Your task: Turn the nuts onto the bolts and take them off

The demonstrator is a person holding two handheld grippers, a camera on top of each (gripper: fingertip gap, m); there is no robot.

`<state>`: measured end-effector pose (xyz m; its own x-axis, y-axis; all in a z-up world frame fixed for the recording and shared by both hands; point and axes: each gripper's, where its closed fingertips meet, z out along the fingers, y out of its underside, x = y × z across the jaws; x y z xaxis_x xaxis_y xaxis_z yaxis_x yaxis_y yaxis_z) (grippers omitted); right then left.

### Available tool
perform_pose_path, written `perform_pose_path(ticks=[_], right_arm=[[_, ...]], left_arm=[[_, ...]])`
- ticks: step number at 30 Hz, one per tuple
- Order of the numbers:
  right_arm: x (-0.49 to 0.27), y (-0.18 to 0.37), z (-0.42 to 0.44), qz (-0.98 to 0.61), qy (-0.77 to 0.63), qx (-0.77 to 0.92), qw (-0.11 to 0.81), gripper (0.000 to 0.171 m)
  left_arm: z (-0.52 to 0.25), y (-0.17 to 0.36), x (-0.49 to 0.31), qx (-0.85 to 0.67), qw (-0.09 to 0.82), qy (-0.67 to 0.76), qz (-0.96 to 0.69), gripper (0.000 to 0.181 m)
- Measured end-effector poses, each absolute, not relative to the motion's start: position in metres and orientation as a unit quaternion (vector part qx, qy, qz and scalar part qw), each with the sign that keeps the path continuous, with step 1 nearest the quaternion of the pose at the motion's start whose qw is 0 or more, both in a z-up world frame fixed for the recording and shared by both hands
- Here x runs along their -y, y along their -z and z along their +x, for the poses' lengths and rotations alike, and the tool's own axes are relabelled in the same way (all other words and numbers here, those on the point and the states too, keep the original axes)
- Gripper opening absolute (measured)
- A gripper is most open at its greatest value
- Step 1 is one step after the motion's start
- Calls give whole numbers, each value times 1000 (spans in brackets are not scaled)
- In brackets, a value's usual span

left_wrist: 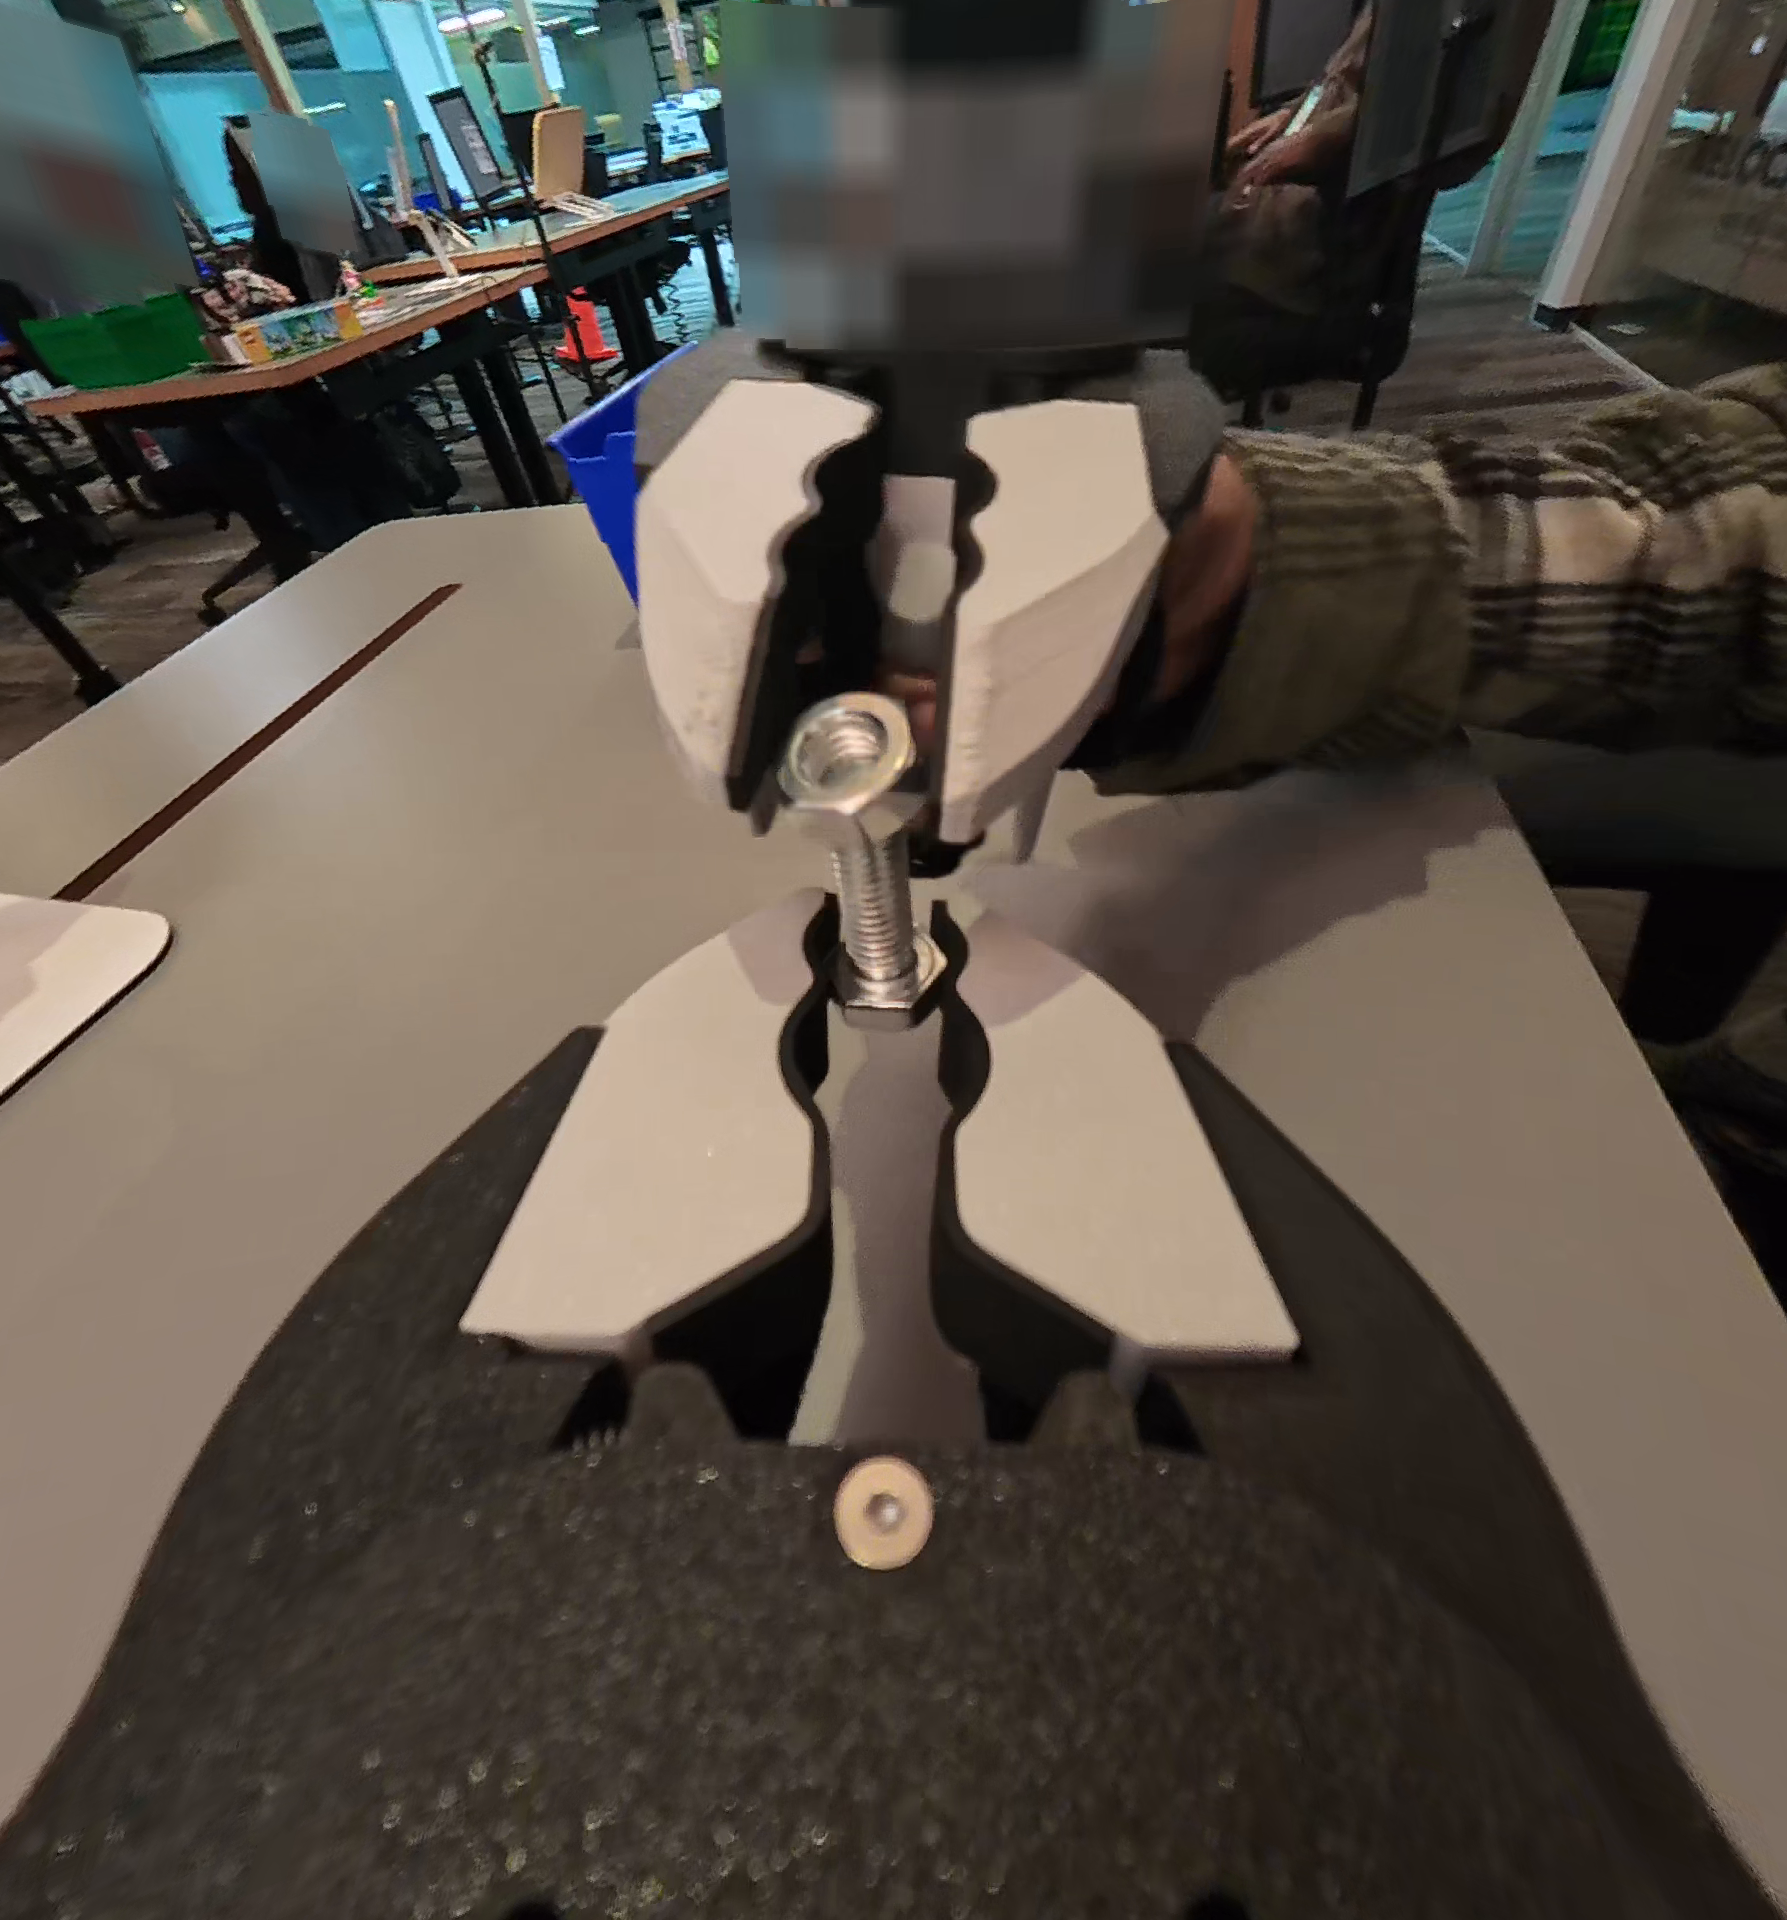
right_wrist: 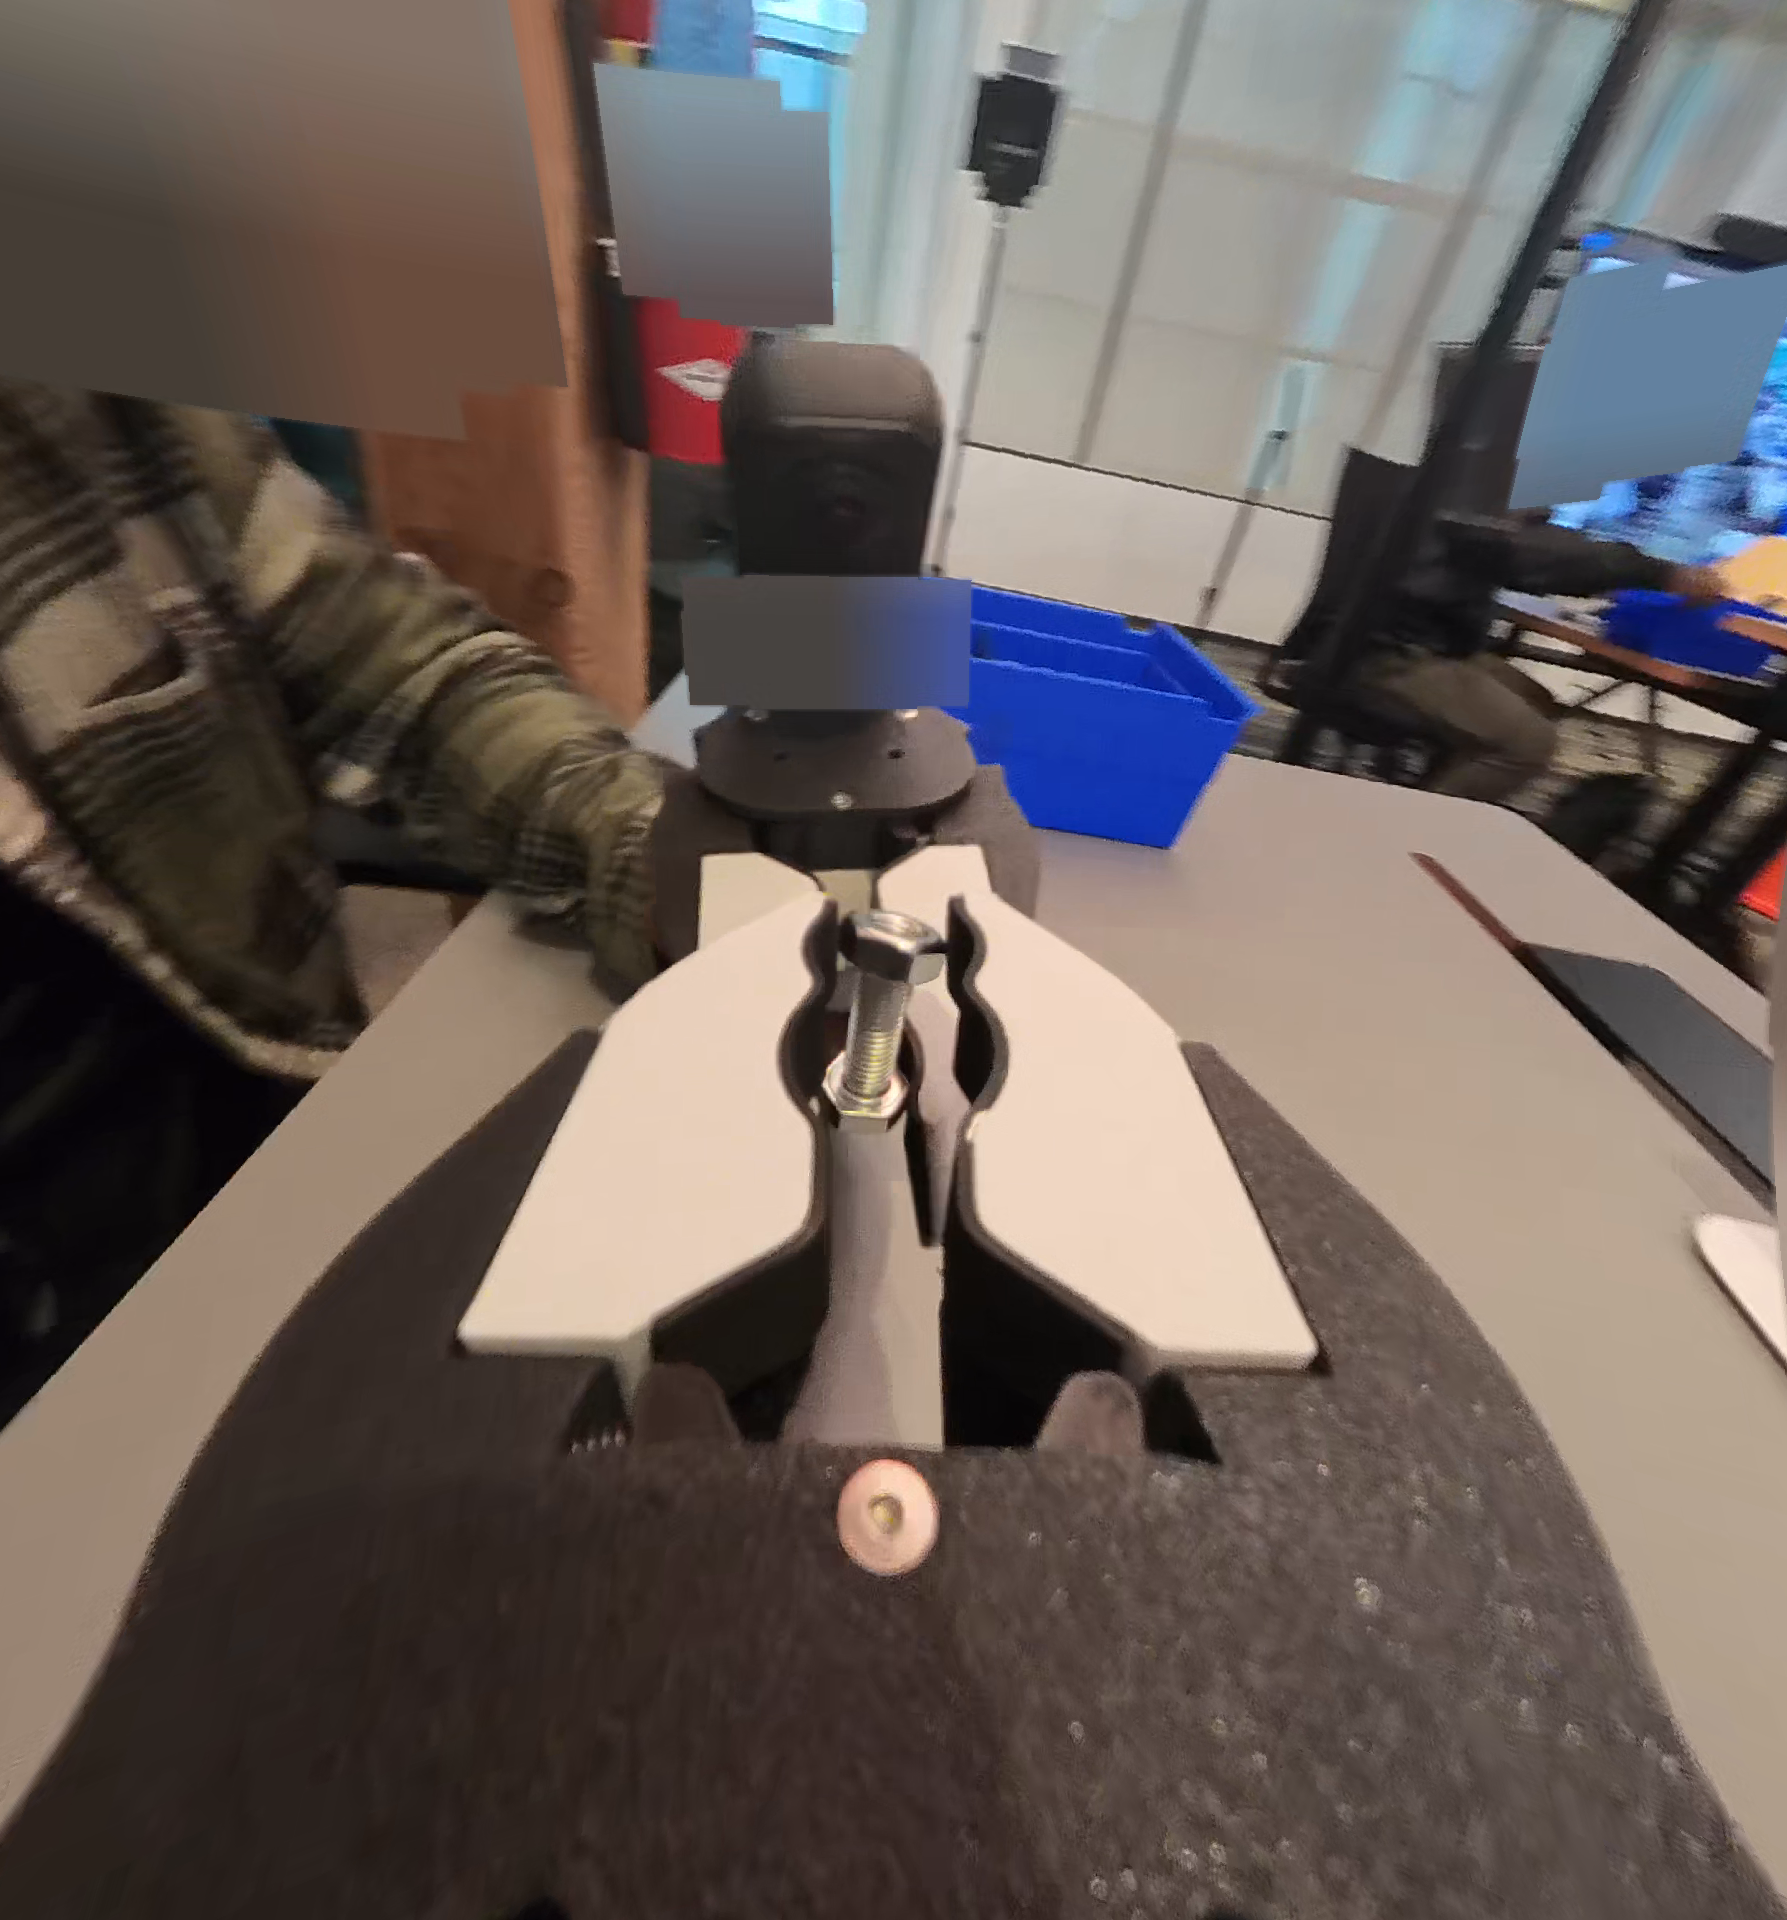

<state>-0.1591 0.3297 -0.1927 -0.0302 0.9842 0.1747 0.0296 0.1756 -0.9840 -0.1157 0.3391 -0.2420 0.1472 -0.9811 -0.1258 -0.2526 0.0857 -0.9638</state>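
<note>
A silver bolt (left_wrist: 873, 894) stands between my two grippers above the grey table (left_wrist: 349, 831). My left gripper (left_wrist: 881, 930) is shut on the bolt's hex head (left_wrist: 887, 992). My right gripper (left_wrist: 847, 800) faces it from above and is shut on a silver nut (left_wrist: 847, 750), which sits at the bolt's threaded tip; the nut's hole is open to view. In the right wrist view, my right gripper (right_wrist: 891, 920) holds the nut (right_wrist: 863, 1099), the bolt (right_wrist: 876, 1023) runs away from it, and the left gripper (right_wrist: 847, 883) holds the far head (right_wrist: 889, 943).
A blue bin (right_wrist: 1097, 717) stands at the table's far edge and also shows in the left wrist view (left_wrist: 598, 468). A white pad (left_wrist: 27, 987) and a dark mat (right_wrist: 1647, 1039) lie on the table. A person's plaid sleeve (left_wrist: 1543, 582) reaches in. The left gripper's tips are roughly 6 centimetres from the right gripper's.
</note>
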Motion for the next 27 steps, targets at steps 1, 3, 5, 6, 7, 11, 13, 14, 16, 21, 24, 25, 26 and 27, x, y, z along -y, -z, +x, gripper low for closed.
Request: perform_pose_path(ticks=[1, 3, 5, 6, 7, 11, 13, 14, 16, 21, 24, 25, 26, 27], right_arm=[[-326, 195, -158, -440, -462, 573, 515, 19], [-319, 200, -155, -411, -485, 604, 481, 19], [-316, 214, -155, -403, -488, 635, 444, 18], [-315, 218, -155, -394, -490, 643, 437, 18], [-313, 218, -156, -381, -502, 641, 437, 18], [-317, 220, -159, -381, -529, 621, 435, 18], [-320, 219, -159, -383, -545, 607, 434, 17], [-321, 217, -160, -384, -553, 597, 436, 18], [-322, 209, -160, -380, -566, 583, 442, 18], [-338, 197, -155, -430, -543, 561, 453, 18], [-365, 215, -134, -537, -447, 562, 442, 18], [-371, 229, -126, -583, -416, 560, 418, 18], [-374, 244, -120, -628, -383, 559, 383, 18], [-375, 259, -113, -664, -350, 563, 346, 18]], left_arm=[[-114, 243, -336, -548, 495, 366, -566, 16], [-111, 246, -329, -564, 486, 370, -555, 16], [-109, 246, -325, -570, 484, 372, -550, 16], [-109, 246, -325, -570, 482, 373, -551, 16], [-108, 247, -326, -570, 482, 371, -552, 16], [-110, 251, -332, -563, 479, 365, -566, 15], [-111, 254, -337, -559, 474, 358, -579, 15], [-112, 257, -339, -559, 471, 353, -584, 15], [-112, 264, -343, -560, 463, 338, -598, 16], [-118, 276, -356, -557, 447, 307, -629, 16], [-135, 275, -380, -527, 455, 294, -655, 16], [-142, 272, -389, -511, 458, 296, -664, 16], [-150, 270, -397, -494, 460, 299, -674, 16], [-157, 268, -405, -478, 462, 301, -683, 16]])
